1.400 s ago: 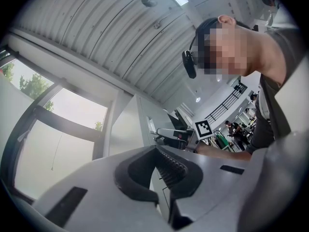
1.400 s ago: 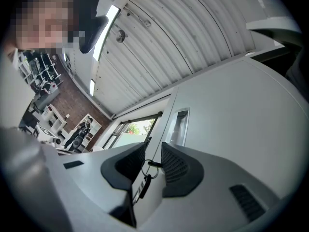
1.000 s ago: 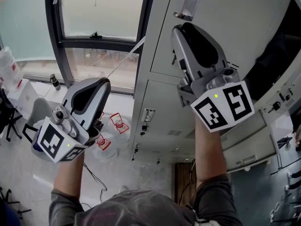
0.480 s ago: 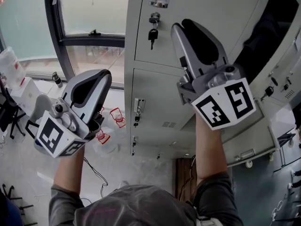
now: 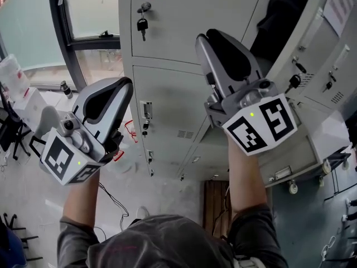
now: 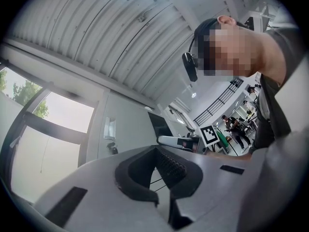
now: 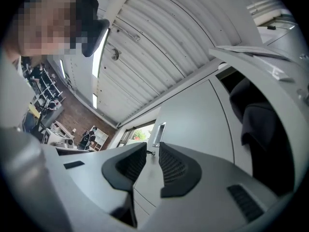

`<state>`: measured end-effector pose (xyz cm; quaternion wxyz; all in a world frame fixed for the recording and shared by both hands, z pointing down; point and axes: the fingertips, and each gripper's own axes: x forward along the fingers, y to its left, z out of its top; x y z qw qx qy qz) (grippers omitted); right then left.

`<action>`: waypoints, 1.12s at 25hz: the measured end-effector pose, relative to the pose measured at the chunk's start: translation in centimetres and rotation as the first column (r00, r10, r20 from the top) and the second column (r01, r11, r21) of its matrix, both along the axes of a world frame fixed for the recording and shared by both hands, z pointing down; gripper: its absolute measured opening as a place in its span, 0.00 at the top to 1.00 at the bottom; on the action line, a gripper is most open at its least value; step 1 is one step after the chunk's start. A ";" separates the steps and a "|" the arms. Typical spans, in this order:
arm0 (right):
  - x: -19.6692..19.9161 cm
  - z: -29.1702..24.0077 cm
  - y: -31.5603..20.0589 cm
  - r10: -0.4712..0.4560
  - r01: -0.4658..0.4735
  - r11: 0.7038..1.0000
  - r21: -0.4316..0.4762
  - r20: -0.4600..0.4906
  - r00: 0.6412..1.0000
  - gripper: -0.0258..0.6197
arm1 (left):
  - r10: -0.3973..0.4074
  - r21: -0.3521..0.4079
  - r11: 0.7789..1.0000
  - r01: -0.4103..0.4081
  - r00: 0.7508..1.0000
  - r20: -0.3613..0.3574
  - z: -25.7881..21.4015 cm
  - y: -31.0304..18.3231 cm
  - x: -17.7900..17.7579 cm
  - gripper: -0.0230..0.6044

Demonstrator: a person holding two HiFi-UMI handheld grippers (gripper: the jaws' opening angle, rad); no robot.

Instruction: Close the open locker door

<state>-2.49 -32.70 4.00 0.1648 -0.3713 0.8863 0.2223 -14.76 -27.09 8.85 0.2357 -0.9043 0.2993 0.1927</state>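
The open locker door (image 5: 321, 43) stands swung out at the upper right of the head view. Its inner face carries a sheet of paper (image 5: 339, 4). Between it and the closed lockers (image 5: 167, 21) is the dark locker opening (image 5: 281, 10), with what looks like dark cloth inside.

You are still on the approach, and nothing touches the door yet. Your right gripper (image 5: 211, 36) is raised in front of the closed fronts just beside the opening. Its jaws have just been closing, but a clear gap remains between the pads and nothing is in it. Your left gripper (image 5: 124, 84) is lower and well apart, toward the window (image 5: 83, 15). Its jaws are only a slit apart and hold nothing.

Next, you probably need to carry the right gripper across the opening to the far side of the door and press it back toward its frame.

Watch the door's free edge and the keys (image 5: 294, 82) sticking out near it. Another key (image 5: 142, 24) hangs from the closed locker on the left. There is open room below and between your grippers. Check that the cloth sits inside the frame before you shut the door.
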 end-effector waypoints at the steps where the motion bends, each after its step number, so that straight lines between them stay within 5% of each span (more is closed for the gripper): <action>1: 0.7 0.3 0.4 -0.002 0.002 1.000 -0.007 0.000 1.000 0.82 | 0.000 -0.002 1.000 0.000 1.000 0.003 0.2 0.4 0.8 0.95; 17: 11.4 6.0 6.2 -0.023 0.025 0.994 -0.108 0.024 0.999 0.83 | 0.016 -0.073 0.997 -0.012 0.999 0.052 3.2 5.0 12.7 0.95; 28: 14.6 9.5 10.0 0.062 -0.055 0.983 -0.177 0.037 0.997 0.84 | 0.096 -0.130 0.988 -0.087 0.993 0.064 5.1 7.6 15.1 0.95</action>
